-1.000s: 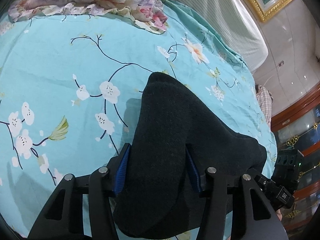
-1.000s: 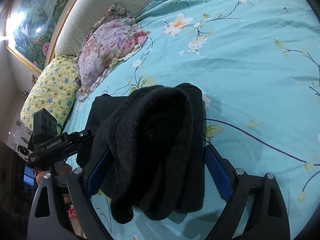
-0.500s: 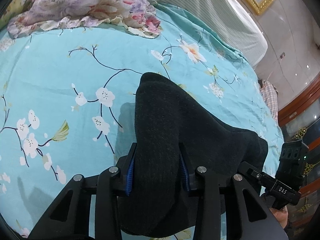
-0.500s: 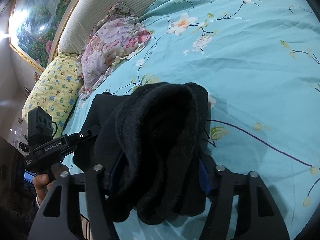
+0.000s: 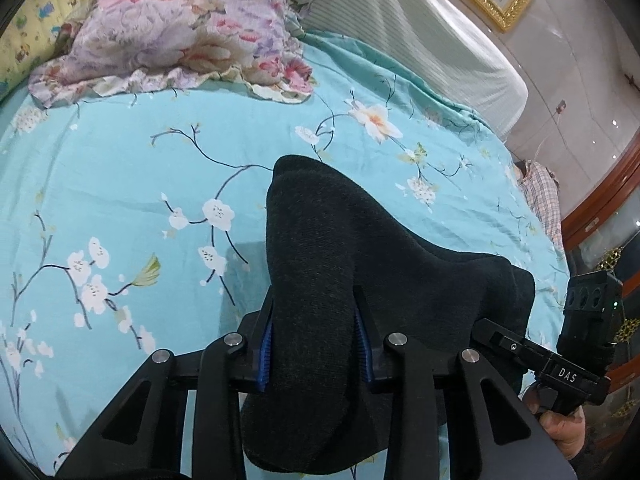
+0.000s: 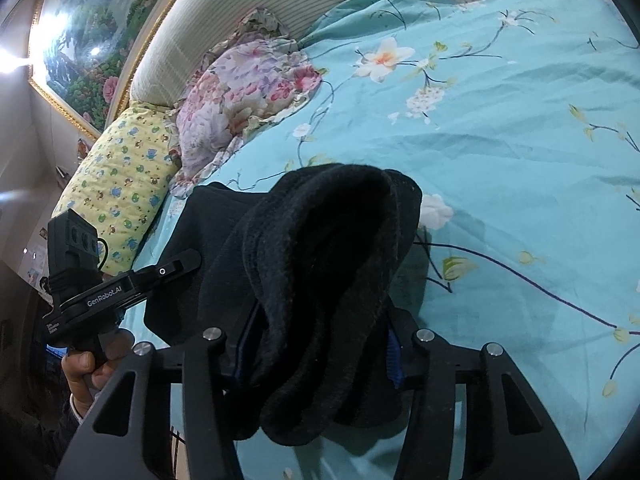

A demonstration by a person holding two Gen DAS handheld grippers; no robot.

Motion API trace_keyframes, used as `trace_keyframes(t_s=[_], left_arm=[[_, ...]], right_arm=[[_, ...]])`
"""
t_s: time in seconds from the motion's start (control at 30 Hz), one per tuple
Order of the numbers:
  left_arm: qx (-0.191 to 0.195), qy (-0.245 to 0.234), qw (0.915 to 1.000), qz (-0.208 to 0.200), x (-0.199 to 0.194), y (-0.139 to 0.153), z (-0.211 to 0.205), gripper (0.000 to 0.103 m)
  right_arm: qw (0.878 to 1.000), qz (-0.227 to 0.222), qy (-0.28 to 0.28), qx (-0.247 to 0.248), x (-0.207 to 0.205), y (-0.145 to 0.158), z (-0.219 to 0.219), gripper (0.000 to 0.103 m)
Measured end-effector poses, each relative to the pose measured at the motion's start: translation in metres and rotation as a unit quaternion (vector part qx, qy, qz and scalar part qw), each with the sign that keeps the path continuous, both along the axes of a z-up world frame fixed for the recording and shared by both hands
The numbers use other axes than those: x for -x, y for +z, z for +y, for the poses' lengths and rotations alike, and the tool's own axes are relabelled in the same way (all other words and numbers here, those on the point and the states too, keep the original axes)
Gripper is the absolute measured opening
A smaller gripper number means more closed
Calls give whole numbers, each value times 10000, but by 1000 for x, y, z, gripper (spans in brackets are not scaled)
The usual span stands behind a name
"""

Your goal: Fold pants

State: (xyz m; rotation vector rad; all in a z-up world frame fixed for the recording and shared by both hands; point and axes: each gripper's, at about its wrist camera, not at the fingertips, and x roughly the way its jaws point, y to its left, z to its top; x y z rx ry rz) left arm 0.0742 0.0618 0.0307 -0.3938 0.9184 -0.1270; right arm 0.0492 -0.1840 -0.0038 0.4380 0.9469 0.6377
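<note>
- My left gripper (image 5: 314, 344) is clamped narrow on a thick fold of the black pants (image 5: 344, 280); the blue pads (image 5: 265, 354) press the cloth from both sides, and the fabric bulges up between the fingers and droops below them
- My right gripper (image 6: 316, 354) is likewise closed on a bunched, fuzzy edge of the same pants (image 6: 320, 264); the cloth hangs over the jaws in heavy rolls
- The pants stretch between my two grippers, held just above the turquoise bedsheet (image 5: 120, 168), which is printed with white blossoms and dark branches; whether any part of the pants touches the sheet I cannot tell
- In the left view, my right hand (image 5: 560, 428) shows at the lower right edge, gripping its handle; in the right view, my left hand (image 6: 86, 372) sits low at the left on the other handle
- Farther off, a pink floral pillow (image 6: 244, 92) lies on the sheet near the head of the bed; a yellow patterned pillow (image 6: 120, 172) lies just beside it
- Behind both stands the striped padded headboard (image 6: 224, 20); above it hangs a gold-framed landscape painting (image 6: 100, 32)
</note>
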Motion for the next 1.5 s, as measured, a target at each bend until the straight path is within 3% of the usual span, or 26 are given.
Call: trace_keyframes(t_s=[0.7, 1.17, 1.5], left_arm=[[35, 704, 9968, -389, 58, 36, 60, 32], [11, 1502, 9875, -478, 72, 46, 135, 32], [122, 1897, 9809, -404, 63, 36, 180, 32]], right_arm=[[9971, -294, 694, -123, 5, 32, 56, 49], [9885, -447, 1443, -88, -24, 42, 139, 49], [9817, -448, 1851, 42, -51, 42, 194, 49]])
